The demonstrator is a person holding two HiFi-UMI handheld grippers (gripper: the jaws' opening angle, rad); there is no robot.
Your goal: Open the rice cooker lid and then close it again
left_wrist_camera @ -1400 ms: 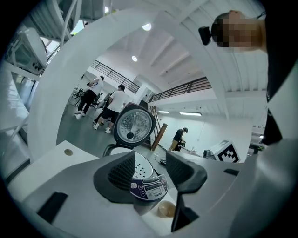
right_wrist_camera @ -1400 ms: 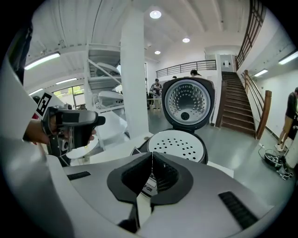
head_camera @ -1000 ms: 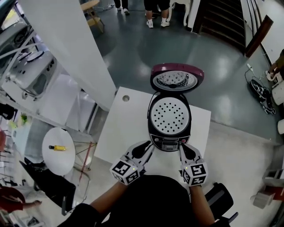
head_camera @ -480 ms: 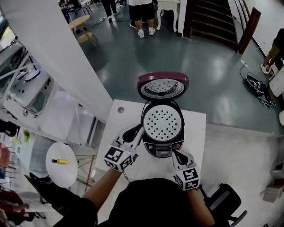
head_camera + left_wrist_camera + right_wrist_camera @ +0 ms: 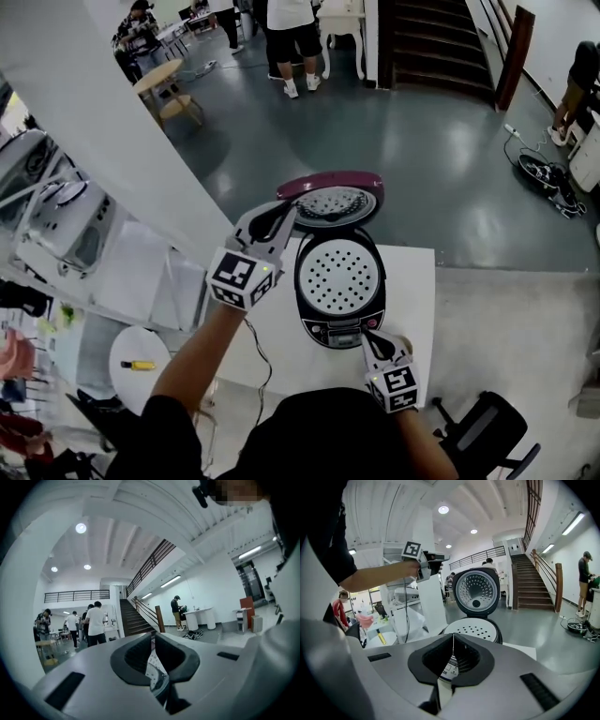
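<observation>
One second on, finds the left gripper point(image 5: 286, 208) lifted from the front of the table point(image 5: 412, 272) to just beside the upper left rim of the lid point(image 5: 333, 202), pointing level, jaws drawn together on nothing. Leaves the lid upright behind the rice cooker point(image 5: 339, 281), opening done, closing probably next. Keeps the right gripper point(image 5: 367, 335) low at the cooker's front panel, jaws pressed together, empty, tilted slightly downward.

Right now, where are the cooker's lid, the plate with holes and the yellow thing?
lid point(image 5: 342, 202): head view, its shiny inner face.
plate with holes point(image 5: 339, 277): head view, its middle.
yellow thing point(image 5: 139, 365): head view, its middle.
</observation>
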